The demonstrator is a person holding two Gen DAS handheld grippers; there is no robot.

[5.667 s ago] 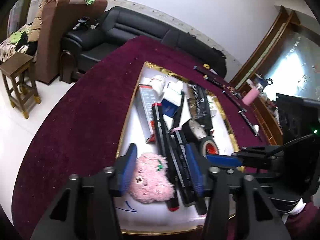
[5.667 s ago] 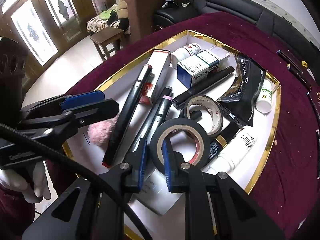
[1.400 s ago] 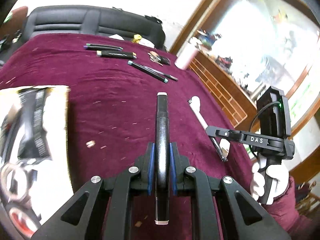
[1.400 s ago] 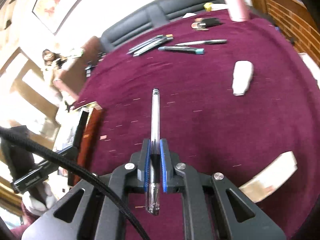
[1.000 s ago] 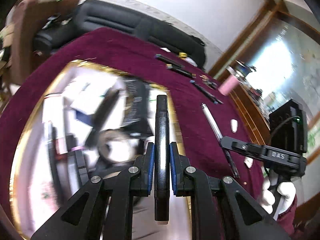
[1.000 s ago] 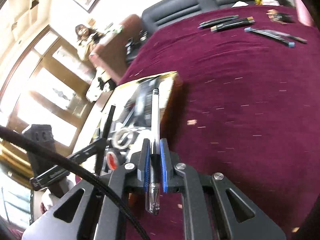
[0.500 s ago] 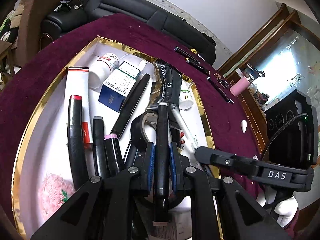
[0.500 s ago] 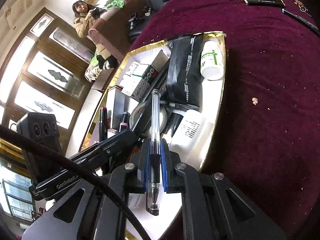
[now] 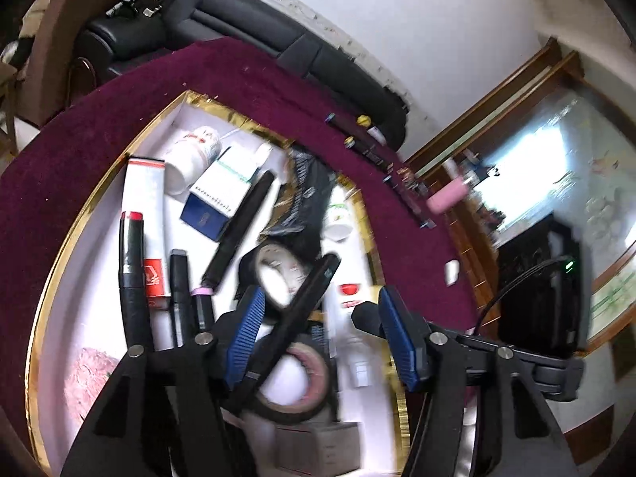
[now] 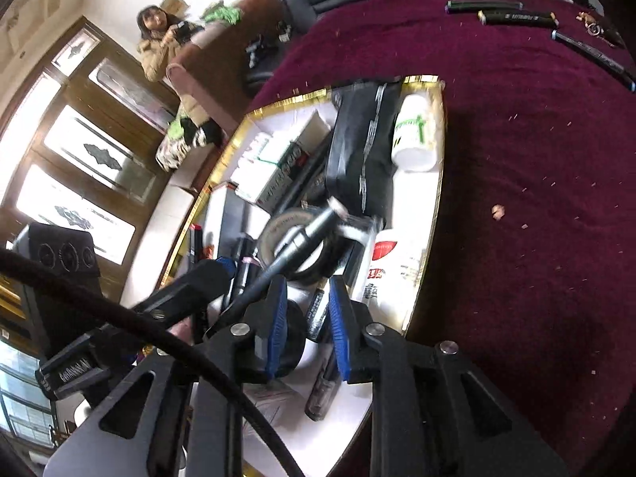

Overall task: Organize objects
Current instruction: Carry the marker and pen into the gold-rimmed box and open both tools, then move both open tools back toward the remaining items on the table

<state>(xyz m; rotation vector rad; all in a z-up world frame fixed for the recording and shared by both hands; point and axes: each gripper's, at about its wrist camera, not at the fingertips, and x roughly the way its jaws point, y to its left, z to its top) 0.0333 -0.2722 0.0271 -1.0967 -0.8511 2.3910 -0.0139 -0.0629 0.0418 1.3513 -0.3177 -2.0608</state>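
Observation:
A gold-rimmed white tray [image 9: 79, 218] on the maroon table holds markers, boxes, bottles and tape rolls. My left gripper [image 9: 318, 334] is open above the tray; a black marker [image 9: 302, 310] lies loose and tilted between its jaws, over the tape rolls [image 9: 278, 278]. My right gripper [image 10: 304, 318] is open over the tray's right side [image 10: 437, 183]; a clear pen [image 10: 324, 385] lies loose below its jaws. The black marker also shows in the right wrist view [image 10: 302, 238], across a tape roll.
Several markers and pens [image 10: 516, 18] lie on the maroon cloth [image 10: 536, 198] beyond the tray. A pink cylinder [image 9: 447, 198] and a small white piece [image 9: 451, 272] lie toward the table's right edge. A black sofa [image 9: 238, 28] stands behind the table.
Both grippers have opened. The black marker has dropped from the left jaws and tilted over the tape rolls. The clear pen has dropped from the right jaws into the tray.

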